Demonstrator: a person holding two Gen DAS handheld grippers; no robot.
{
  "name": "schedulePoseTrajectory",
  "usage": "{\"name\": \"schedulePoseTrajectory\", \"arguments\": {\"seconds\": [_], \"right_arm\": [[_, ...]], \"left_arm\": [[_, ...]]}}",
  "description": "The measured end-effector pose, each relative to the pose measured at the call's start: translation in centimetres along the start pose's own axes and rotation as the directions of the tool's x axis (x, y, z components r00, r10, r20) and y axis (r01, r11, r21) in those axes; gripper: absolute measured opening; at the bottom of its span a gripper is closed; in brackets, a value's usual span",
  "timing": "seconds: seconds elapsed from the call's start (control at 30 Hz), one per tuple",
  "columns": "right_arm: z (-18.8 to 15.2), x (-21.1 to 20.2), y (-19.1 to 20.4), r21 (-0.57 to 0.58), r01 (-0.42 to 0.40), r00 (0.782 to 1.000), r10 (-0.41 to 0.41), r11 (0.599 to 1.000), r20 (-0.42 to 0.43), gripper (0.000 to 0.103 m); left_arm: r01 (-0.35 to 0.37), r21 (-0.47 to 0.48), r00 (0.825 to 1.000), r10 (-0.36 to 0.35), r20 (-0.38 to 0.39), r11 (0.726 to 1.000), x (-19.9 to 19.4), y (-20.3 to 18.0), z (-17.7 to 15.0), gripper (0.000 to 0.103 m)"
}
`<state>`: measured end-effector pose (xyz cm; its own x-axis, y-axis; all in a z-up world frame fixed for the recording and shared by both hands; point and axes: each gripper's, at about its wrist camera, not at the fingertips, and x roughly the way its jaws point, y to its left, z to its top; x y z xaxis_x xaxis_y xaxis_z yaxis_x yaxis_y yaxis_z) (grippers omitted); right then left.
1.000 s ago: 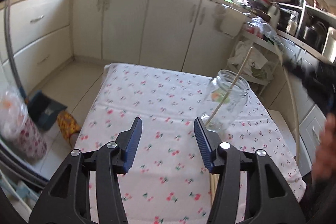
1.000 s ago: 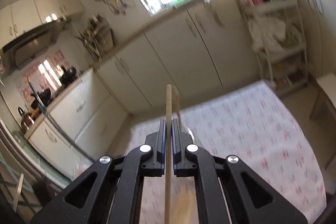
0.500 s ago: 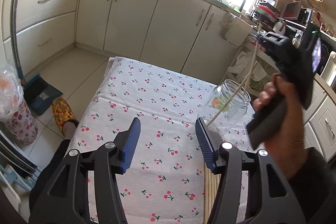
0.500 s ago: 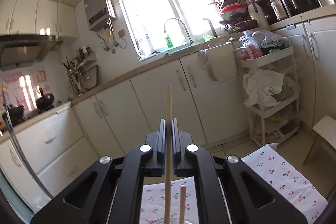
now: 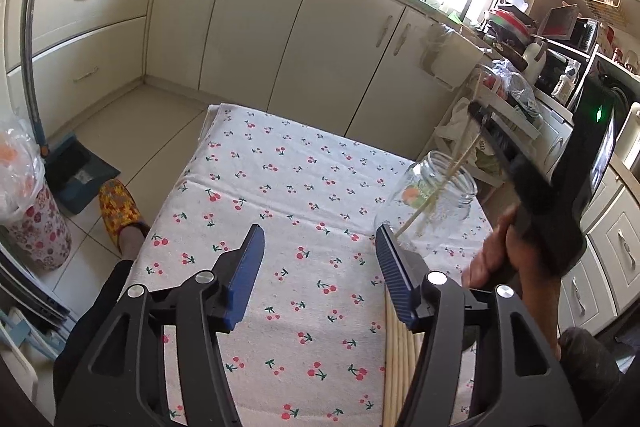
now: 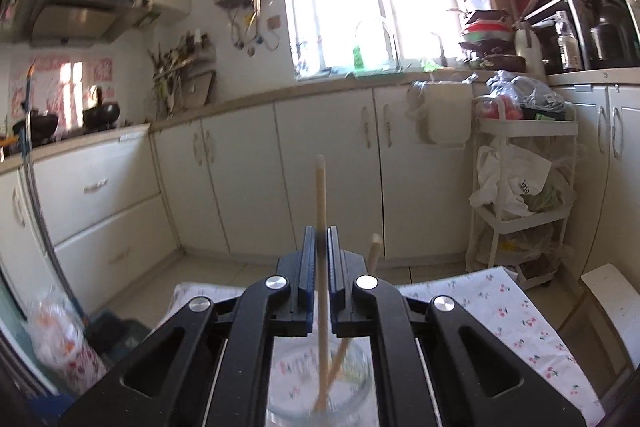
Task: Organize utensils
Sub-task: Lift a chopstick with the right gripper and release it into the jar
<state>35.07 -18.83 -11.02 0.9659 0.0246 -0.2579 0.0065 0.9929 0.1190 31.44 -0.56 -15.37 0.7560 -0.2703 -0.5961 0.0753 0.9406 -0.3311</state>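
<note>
A clear glass jar (image 5: 434,205) stands on the cherry-print tablecloth (image 5: 288,211) at the right, with one wooden chopstick (image 5: 444,183) leaning in it. My right gripper (image 6: 319,247) is shut on a second chopstick (image 6: 320,195), held upright with its lower end inside the jar (image 6: 320,383) beside the leaning one (image 6: 374,253). In the left wrist view that gripper (image 5: 484,123) is above the jar. My left gripper (image 5: 318,267) is open and empty above the cloth, left of the jar. Several more chopsticks (image 5: 396,355) lie on the cloth by its right finger.
Cream kitchen cabinets (image 5: 256,27) run behind the table. A white rack trolley (image 6: 524,195) stands to the right. A dustpan (image 5: 76,171) and a flowered bin with a bag (image 5: 28,211) are on the floor at the left.
My right gripper has carried its chopstick over the jar and lowered the tip into it. My left gripper has stayed open in about the same place.
</note>
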Motion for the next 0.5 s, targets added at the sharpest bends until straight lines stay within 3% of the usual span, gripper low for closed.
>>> {"name": "schedulePoseTrajectory", "arguments": {"seconds": [0.03,0.07,0.1,0.2,0.3,0.37,0.5], "right_arm": [[-0.2,-0.6,0.0,-0.006,-0.009,1.000,0.008,1.000,-0.011,0.018],[-0.2,-1.0,-0.1,-0.005,-0.013,1.000,0.013,1.000,-0.017,0.031],[-0.3,-1.8,-0.3,-0.002,-0.011,1.000,0.011,1.000,-0.023,0.033],[-0.6,-4.6,-1.0,0.029,-0.013,0.997,0.015,0.999,-0.072,0.033],[-2.6,-7.3,-1.7,0.046,-0.013,0.978,0.022,0.999,-0.207,0.033],[-5.2,-8.6,-1.9,0.039,-0.005,0.941,0.018,0.999,-0.338,0.032],[-9.3,-9.5,-2.0,0.053,-0.006,0.873,0.031,0.999,-0.486,0.021]], "left_arm": [[-0.001,0.003,1.000,0.001,0.002,1.000,-0.2,-0.1,0.0,0.058],[-0.002,0.010,1.000,0.001,0.005,1.000,-0.5,-0.3,0.1,0.059],[-0.001,0.012,1.000,0.001,0.007,1.000,-0.8,-0.5,0.1,0.059],[-0.017,0.029,1.000,0.017,0.001,0.999,-1.6,-1.0,0.1,0.062],[-0.047,0.034,0.998,0.048,-0.033,0.998,-1.9,-1.2,-0.4,0.063],[-0.056,0.042,0.996,0.058,-0.061,0.998,-1.9,-1.1,-0.9,0.064],[-0.076,0.076,0.990,0.084,-0.112,0.994,-1.9,-1.3,-2.2,0.065]]}}
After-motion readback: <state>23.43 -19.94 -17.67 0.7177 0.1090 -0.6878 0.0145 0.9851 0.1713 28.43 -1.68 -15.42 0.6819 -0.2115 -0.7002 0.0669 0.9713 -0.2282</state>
